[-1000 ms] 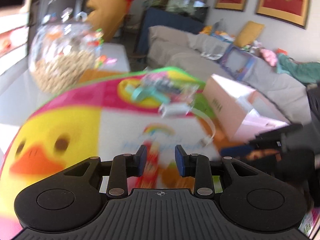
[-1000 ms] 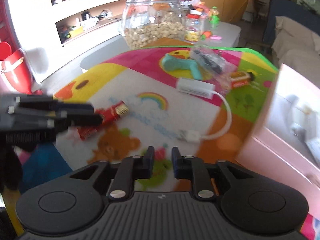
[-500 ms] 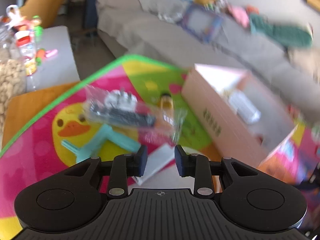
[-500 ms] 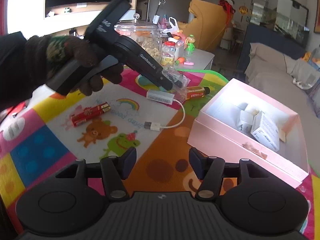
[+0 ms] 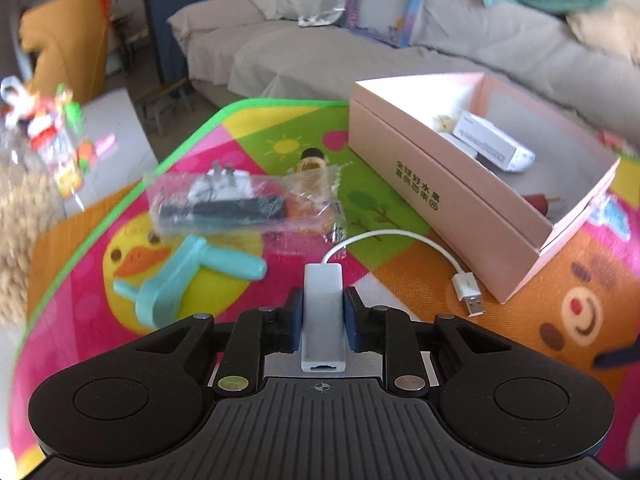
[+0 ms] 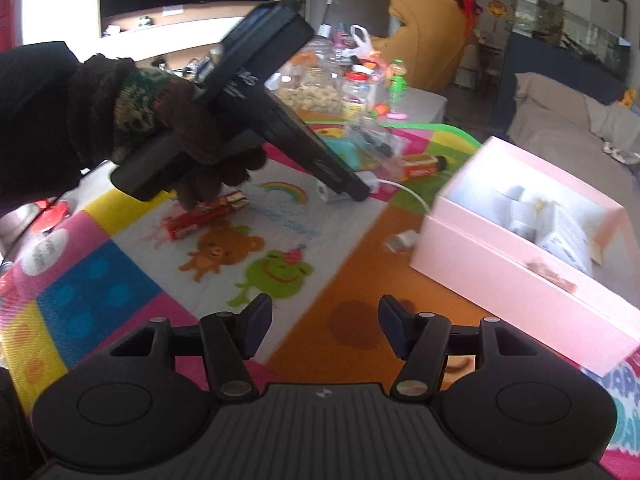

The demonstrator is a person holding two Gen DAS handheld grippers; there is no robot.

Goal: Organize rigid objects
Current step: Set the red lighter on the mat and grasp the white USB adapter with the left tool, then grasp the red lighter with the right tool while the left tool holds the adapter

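My left gripper (image 5: pixel 323 309) is shut on the body of a white USB adapter (image 5: pixel 323 288) lying on the colourful play mat. Its white cable curves right to a silver plug (image 5: pixel 468 294) near the open pink box (image 5: pixel 440 204). The right wrist view shows that gripper in a gloved hand (image 6: pixel 160 120), its tip down at the adapter (image 6: pixel 329 194). My right gripper (image 6: pixel 324 322) hovers over the orange patch of the mat, its jaws opening with nothing between them. The pink box (image 6: pixel 500 268) sits to its right and holds small white cartons.
On the mat lie a clear bag with a black charger (image 5: pixel 224 204), a teal plastic tool (image 5: pixel 188 276), an amber bottle (image 5: pixel 310 160) and a red wrapped bar (image 6: pixel 204 216). A jar of nuts (image 6: pixel 316 88) stands on the table behind. A grey sofa (image 5: pixel 360 48) lies beyond.
The left gripper swung over the mat to the white adapter and closed on it. The right gripper's jaws have spread wide and it has pulled back from the mat.
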